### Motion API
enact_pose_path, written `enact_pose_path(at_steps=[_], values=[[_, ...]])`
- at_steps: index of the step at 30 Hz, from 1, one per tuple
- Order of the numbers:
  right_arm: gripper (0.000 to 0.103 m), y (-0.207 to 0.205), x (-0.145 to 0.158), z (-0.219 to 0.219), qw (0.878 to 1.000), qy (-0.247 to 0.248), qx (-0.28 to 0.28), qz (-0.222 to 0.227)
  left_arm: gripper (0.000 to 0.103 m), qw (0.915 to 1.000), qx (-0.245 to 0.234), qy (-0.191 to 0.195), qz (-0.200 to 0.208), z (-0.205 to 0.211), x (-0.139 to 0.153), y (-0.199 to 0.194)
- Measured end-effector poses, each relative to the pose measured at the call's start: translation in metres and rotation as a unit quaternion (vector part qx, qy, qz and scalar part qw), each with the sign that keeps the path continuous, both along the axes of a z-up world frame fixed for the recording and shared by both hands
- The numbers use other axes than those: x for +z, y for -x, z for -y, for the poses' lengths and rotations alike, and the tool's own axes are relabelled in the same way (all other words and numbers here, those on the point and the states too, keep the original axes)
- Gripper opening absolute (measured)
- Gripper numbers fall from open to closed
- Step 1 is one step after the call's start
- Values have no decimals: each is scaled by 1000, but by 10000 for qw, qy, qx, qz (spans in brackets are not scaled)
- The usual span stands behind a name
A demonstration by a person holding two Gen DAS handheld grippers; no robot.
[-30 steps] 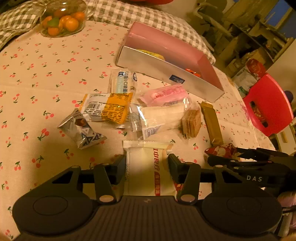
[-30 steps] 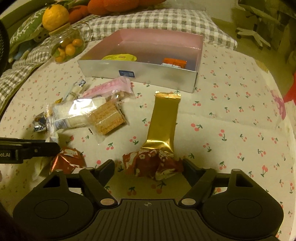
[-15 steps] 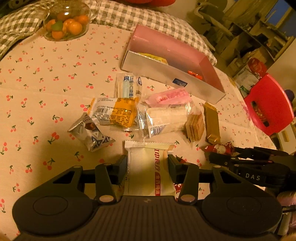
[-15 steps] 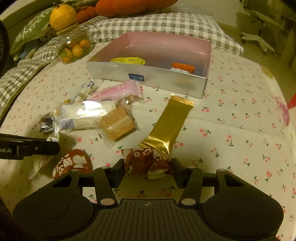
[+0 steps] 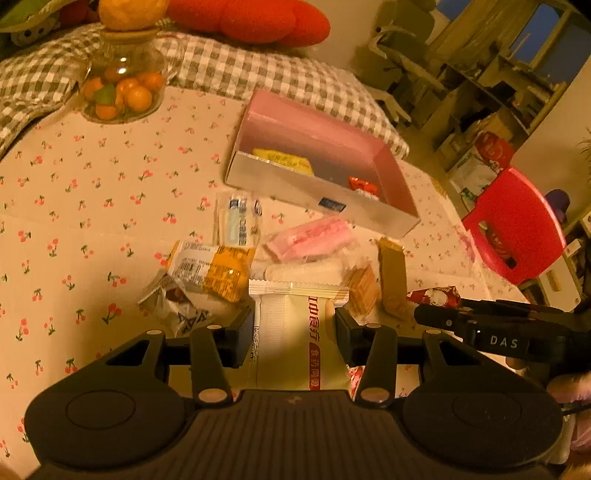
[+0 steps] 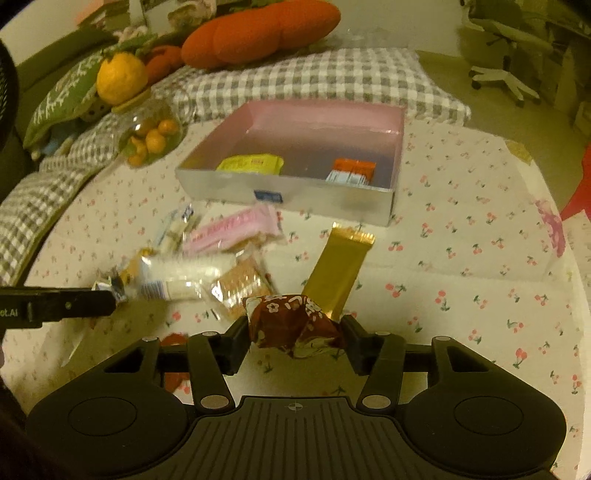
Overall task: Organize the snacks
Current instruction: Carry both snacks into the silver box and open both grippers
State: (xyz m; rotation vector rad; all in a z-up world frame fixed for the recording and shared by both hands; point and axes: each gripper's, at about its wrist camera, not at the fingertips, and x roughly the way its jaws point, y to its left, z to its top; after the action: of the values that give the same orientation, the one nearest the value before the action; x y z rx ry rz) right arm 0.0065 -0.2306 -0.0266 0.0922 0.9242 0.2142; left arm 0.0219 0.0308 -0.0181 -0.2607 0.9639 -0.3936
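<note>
My left gripper (image 5: 293,332) is shut on a white snack packet with red lettering (image 5: 295,332) and holds it above the table. My right gripper (image 6: 293,332) is shut on a crumpled red wrapper with white flowers (image 6: 291,325), also lifted. The pink-lined box (image 5: 402,177) (image 6: 288,192) stands farther back and holds a yellow packet (image 6: 251,164) and an orange one (image 6: 352,171). Loose snacks lie before it: a pink bar (image 6: 232,230), a gold bar (image 6: 340,269), a cracker pack (image 6: 240,284), an orange-and-white packet (image 5: 214,267) and a silver packet (image 5: 173,306).
A glass jar of small oranges (image 5: 120,88) stands at the back left on the cherry-print cloth (image 6: 461,258). Checked cushions and an orange plush (image 6: 258,33) lie behind the box. A red chair (image 5: 517,225) stands off the table's right side. Another red wrapper (image 6: 173,339) lies under my right gripper.
Both grippers have risen with their snacks off the table. The right gripper closed on the red wrapper and lifted it; the left kept hold of the white packet.
</note>
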Motion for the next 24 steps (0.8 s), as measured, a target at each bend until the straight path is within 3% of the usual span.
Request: enact_pose_path(at_steps=[24], values=[[52,-57,47,-14,9970,-606,-327,354,43,9954,781,396,382,-4,29,-69]])
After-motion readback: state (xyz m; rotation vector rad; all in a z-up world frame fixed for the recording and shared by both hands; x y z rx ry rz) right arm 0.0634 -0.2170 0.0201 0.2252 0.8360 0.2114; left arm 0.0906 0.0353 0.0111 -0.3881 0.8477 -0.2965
